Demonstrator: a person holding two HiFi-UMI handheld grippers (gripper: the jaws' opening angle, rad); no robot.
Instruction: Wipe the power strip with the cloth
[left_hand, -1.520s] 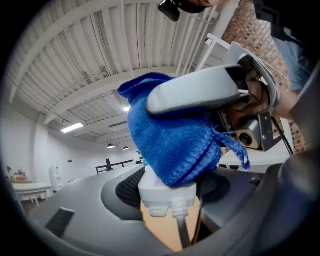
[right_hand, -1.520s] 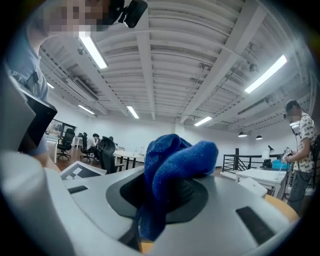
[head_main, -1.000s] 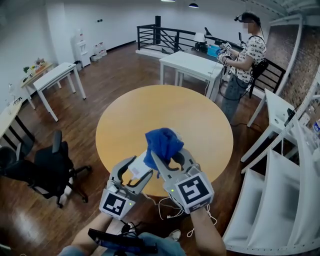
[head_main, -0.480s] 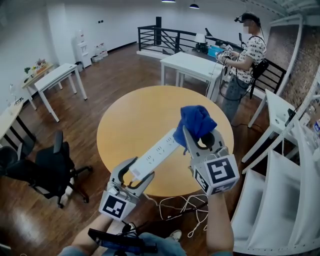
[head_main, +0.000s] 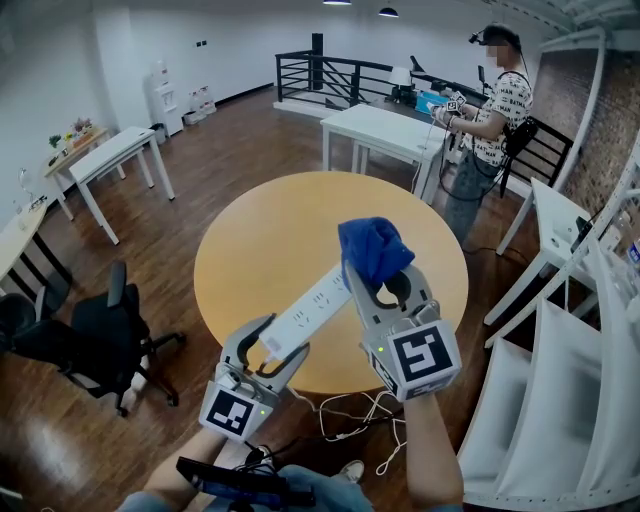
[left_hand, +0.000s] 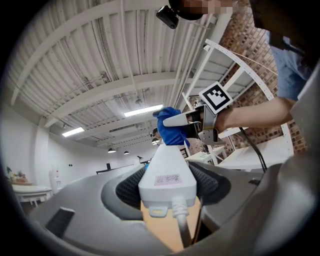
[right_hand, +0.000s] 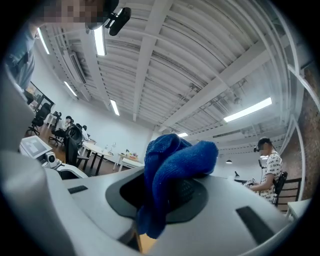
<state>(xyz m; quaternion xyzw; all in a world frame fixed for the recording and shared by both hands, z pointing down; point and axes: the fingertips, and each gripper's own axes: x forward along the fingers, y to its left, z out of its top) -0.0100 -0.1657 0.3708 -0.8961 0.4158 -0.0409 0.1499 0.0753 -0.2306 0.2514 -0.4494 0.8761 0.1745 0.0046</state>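
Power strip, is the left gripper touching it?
Touching. The left gripper view shows the left gripper closed on the power strip, clamping both sides at its cord end.

Bright ceiling strip lights; fisheye-warped, dark-vignetted edges.

"What's different from a second ago?"

"My right gripper (head_main: 381, 283). Back then it sits low over the near half of the power strip (head_main: 306, 311), and the cloth (head_main: 374, 248) hides that part."

"And since?"

"Half a second ago it's out at the far end, off to the right. Now it's drawn back in a little leftward, with the cloth at the strip's far tip."
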